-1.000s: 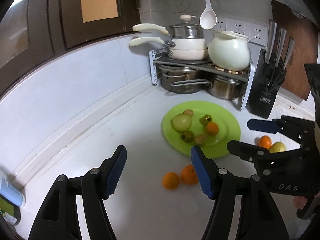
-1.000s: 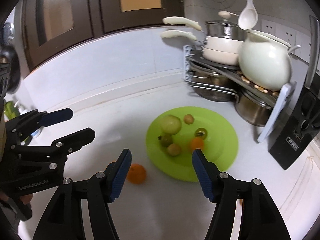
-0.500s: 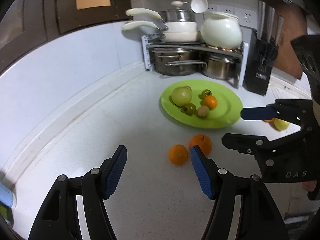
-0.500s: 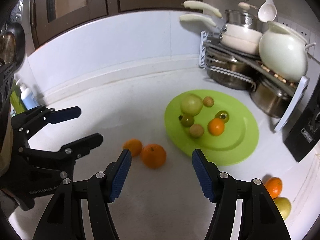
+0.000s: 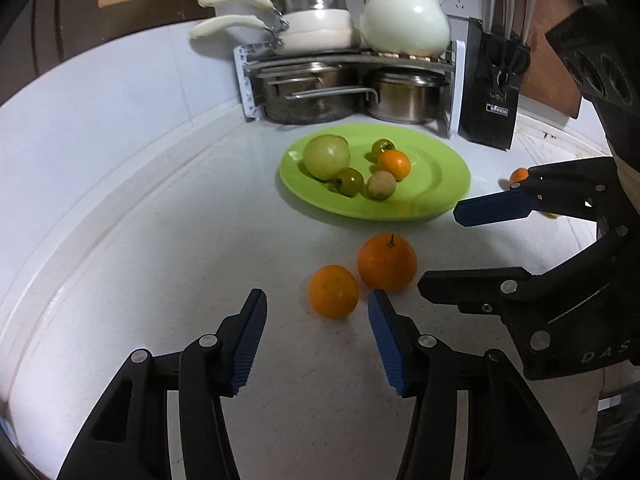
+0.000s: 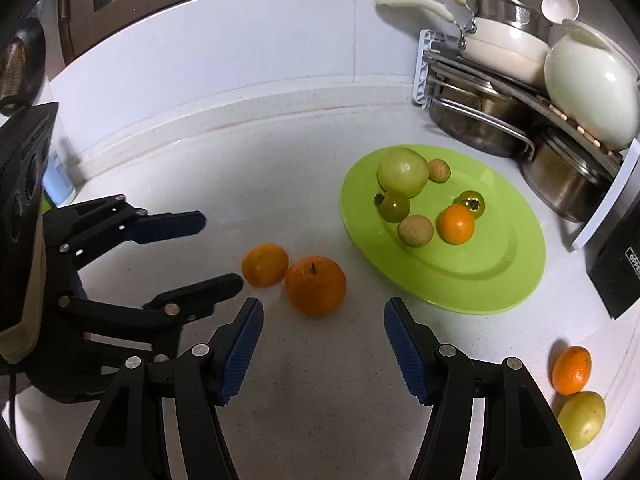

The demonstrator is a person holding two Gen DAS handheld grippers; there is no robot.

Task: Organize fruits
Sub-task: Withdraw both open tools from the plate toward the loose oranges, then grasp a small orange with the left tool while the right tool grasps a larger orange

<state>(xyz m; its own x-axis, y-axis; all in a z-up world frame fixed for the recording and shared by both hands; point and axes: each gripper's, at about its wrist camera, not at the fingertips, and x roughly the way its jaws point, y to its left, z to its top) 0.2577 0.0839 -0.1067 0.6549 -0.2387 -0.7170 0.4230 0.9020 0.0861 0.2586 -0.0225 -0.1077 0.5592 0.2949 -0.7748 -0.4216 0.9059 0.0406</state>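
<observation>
A green plate (image 5: 436,184) (image 6: 500,272) on the white counter holds several fruits: a big green one (image 5: 326,156), two small green ones, a beige one and a small orange one (image 6: 457,223). Two oranges lie touching in front of the plate: a smaller one (image 5: 334,291) (image 6: 265,265) and a larger stemmed one (image 5: 387,262) (image 6: 316,286). My left gripper (image 5: 318,316) is open, just short of the smaller orange. My right gripper (image 6: 324,324) is open, just short of the larger orange. Another orange (image 6: 572,370) and a yellow-green fruit (image 6: 582,418) lie at the right.
A rack (image 5: 348,60) with steel pots, cream pans and a white pot stands behind the plate. A black knife block (image 5: 494,88) stands at its right. A white wall curves along the left. A bottle (image 6: 60,176) stands at the far left.
Both grippers have come lower and closer to the two oranges in front of the plate. Both stay open. The fruits have not moved.
</observation>
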